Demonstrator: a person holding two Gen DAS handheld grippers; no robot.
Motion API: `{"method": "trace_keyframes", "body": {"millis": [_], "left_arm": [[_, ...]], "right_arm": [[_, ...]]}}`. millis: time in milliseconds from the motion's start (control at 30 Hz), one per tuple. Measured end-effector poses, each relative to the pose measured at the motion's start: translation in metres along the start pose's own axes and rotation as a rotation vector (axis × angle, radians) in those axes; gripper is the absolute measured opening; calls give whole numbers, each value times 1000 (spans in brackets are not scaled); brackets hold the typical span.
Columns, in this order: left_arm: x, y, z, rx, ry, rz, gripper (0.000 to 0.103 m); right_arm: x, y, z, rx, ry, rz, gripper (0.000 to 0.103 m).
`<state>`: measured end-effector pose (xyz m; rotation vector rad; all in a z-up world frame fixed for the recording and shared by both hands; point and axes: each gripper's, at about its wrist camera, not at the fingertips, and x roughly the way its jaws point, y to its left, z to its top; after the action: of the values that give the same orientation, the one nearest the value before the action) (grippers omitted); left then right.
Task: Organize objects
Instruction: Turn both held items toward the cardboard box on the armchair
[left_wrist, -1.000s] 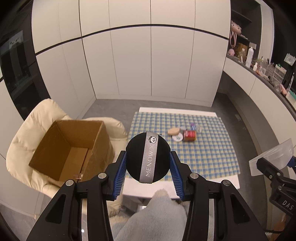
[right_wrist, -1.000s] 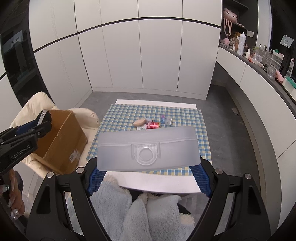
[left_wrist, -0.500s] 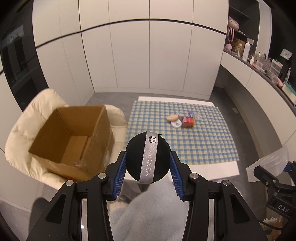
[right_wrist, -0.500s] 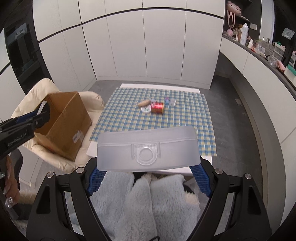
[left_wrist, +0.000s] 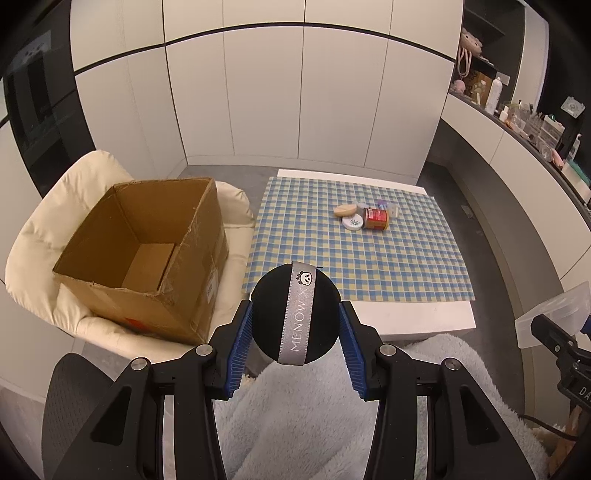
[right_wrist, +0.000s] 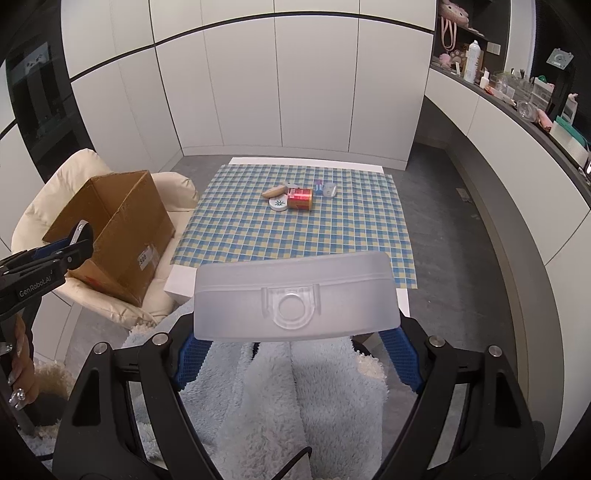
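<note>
Left wrist view: the left gripper pinches a black puff beside the open cardboard box; the right gripper clamps a frosted plastic case short of the table's near edge.

A black puff with grey ribbon and a frosted plastic case, both held aloft.

Left wrist view: we are looking steeply down along the left tool, close over its fingers, facing the counter.
Right wrist view: we are looking down along the right tool, facing likewise.
Shared: we are seeing the checked cloth and cardboard box in both.
</note>
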<state>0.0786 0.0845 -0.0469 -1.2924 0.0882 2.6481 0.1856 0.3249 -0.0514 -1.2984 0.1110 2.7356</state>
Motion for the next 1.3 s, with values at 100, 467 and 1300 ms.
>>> {"method": "trace_keyframes", "body": {"millis": [100, 467, 1300], "left_arm": [[-3, -1, -1, 8, -9, -1, 46], [-5, -3, 1, 17, -14, -11, 46], [-20, 41, -12, -87, -25, 38, 46]], "right_arm": [[-3, 4, -1, -12, -6, 0, 84], [-6, 9, -1, -22, -19, 1, 84], [4, 53, 4, -125, -6, 58, 84]]}}
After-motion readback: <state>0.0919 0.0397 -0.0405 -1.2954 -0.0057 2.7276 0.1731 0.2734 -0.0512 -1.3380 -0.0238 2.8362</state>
